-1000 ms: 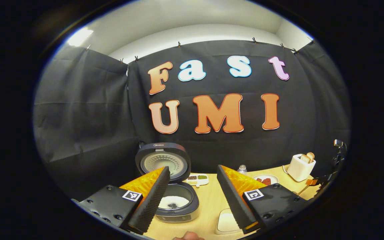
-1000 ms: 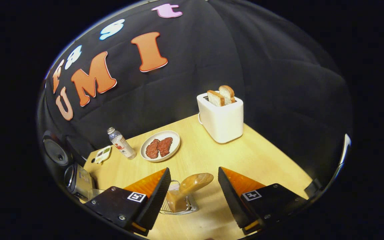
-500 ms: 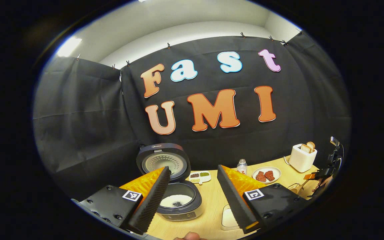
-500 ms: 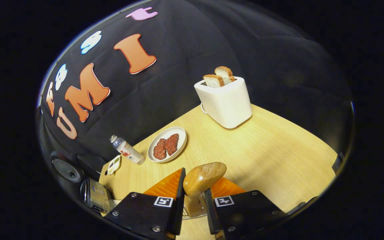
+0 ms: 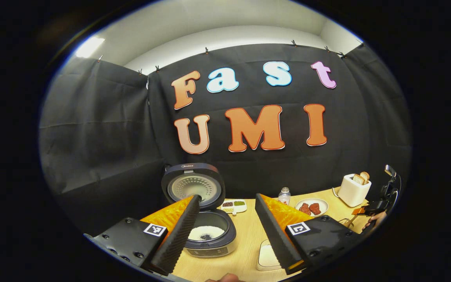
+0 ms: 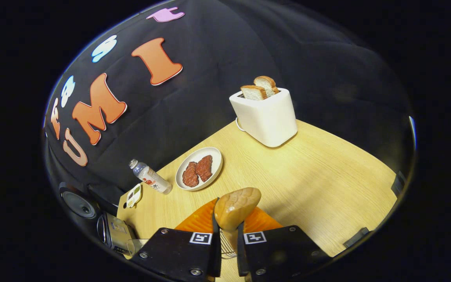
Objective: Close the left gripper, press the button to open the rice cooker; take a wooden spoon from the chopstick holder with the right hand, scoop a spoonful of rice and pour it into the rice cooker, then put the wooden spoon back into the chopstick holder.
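your right tool (image 6: 225,235) has its two fingers drawn in tight on the neck of the pale wooden spoon (image 6: 236,207), whose rounded bowl stands up between them; below the grip you can just make out the wires of the metal chopstick holder (image 6: 224,247), so the handle looks to be in the rack, not yet lifted clear. your left tool (image 5: 225,229) hangs wide open with nothing in it, above the dark round rice cooker (image 5: 209,235), whose lid (image 5: 193,186) stands upright and whose pot shows white rice at the bottom; the button step looks done

the step in hand, as i judge it, is drawing the spoon out. pull along the line of the handle, straight up out of the holder, not sideways, or the light wire rack may tip or drag across the wooden surface (image 6: 319,176). keep the pinch firm, because the neck is smooth and rounded and could swivel between the fingers; if the bowl rolls, you will struggle to scoop level later. lift until the handle end is free of the wires before you swing toward the white rice container (image 5: 267,256) just beside the cooker. keep the left tool parked where it is, clear of the cooker's mouth, so the spoon has a free path in
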Demonstrator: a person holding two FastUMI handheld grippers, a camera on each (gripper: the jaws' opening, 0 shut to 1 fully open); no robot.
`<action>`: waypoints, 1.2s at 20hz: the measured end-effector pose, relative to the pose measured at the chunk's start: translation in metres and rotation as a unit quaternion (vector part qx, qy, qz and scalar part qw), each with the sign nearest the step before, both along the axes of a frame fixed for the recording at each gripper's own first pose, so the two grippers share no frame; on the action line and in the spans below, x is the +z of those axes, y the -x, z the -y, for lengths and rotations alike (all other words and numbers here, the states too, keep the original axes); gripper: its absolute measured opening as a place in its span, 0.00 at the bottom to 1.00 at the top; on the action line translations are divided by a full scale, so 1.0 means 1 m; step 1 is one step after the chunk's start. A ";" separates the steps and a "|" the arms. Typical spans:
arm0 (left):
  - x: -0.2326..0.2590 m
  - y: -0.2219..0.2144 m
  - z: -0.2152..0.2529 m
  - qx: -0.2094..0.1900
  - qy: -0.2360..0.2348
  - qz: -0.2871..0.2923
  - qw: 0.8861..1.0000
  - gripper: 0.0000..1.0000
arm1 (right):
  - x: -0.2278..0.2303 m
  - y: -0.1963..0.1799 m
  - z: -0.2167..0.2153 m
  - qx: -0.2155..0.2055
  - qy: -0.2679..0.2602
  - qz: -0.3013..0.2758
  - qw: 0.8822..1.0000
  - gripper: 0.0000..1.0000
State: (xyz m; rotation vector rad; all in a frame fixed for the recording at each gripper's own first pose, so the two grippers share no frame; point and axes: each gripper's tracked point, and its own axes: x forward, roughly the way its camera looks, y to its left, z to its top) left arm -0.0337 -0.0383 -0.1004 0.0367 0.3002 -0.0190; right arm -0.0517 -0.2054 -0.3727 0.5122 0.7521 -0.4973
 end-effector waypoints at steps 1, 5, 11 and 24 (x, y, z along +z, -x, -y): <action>-0.001 0.002 -0.003 0.004 0.004 0.001 1.000 0.94 | 0.000 -0.001 -0.001 0.001 0.003 -0.008 1.000 0.16; -0.012 0.005 -0.026 0.023 0.018 -0.007 1.000 0.94 | 0.016 -0.008 -0.005 0.011 0.023 -0.012 1.000 0.16; -0.028 0.007 -0.049 0.036 0.016 -0.025 0.999 0.94 | 0.084 -0.019 -0.015 0.028 0.044 0.031 0.998 0.16; -0.046 0.007 -0.089 0.057 0.008 -0.048 0.997 0.95 | 0.106 -0.032 -0.191 0.189 -0.027 0.071 0.979 0.15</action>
